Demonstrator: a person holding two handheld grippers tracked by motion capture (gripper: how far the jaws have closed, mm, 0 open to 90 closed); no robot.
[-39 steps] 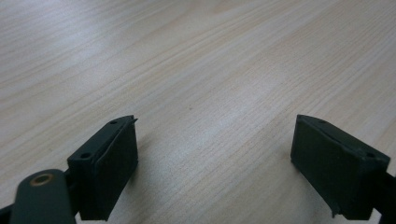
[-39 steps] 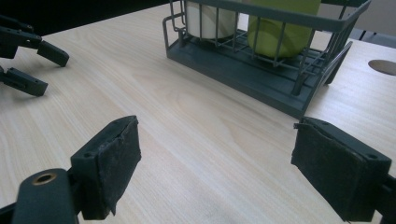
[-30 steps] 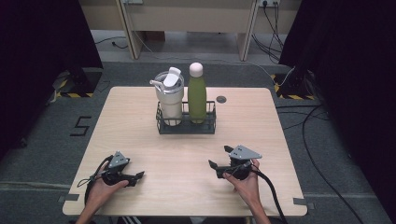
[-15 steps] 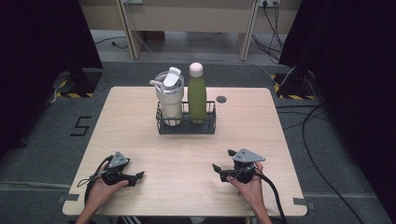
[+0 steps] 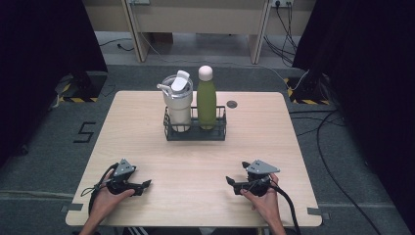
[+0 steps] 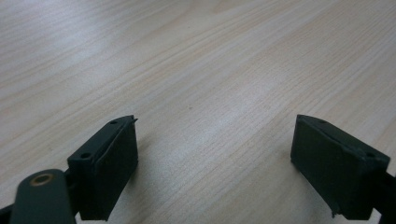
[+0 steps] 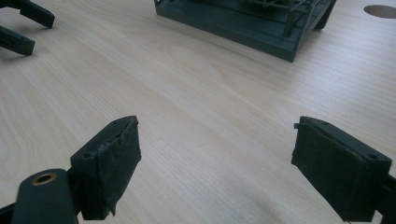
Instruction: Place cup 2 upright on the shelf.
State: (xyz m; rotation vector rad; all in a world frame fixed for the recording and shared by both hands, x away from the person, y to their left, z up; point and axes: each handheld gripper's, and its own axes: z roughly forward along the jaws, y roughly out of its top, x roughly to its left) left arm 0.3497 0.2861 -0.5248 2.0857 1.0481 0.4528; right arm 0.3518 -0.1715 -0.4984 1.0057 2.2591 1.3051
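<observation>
Near the front left of the wooden table (image 5: 147, 147), a hand holds my left gripper (image 5: 145, 185), which points right. Its jaws stand apart over bare wood, nothing between them, as the left gripper view (image 6: 215, 168) confirms. At the front right another hand holds my right gripper (image 5: 230, 182), pointing left, open and empty too (image 7: 217, 168). A dark wire basket (image 5: 195, 134) stands at the table's middle back. It holds a white lidded tumbler (image 5: 177, 105) on the left and a green bottle (image 5: 206, 100) with a pale cap on the right.
A round dark cable hole (image 5: 232, 104) lies in the tabletop right of the basket. The right gripper view shows the basket's base (image 7: 243, 23), that hole (image 7: 380, 10) and the other gripper's jaws (image 7: 23, 25) far off. Cables trail on the floor around the table.
The right gripper has slid slightly toward the table's near edge. The left gripper and the basket with its bottles have stayed put.
</observation>
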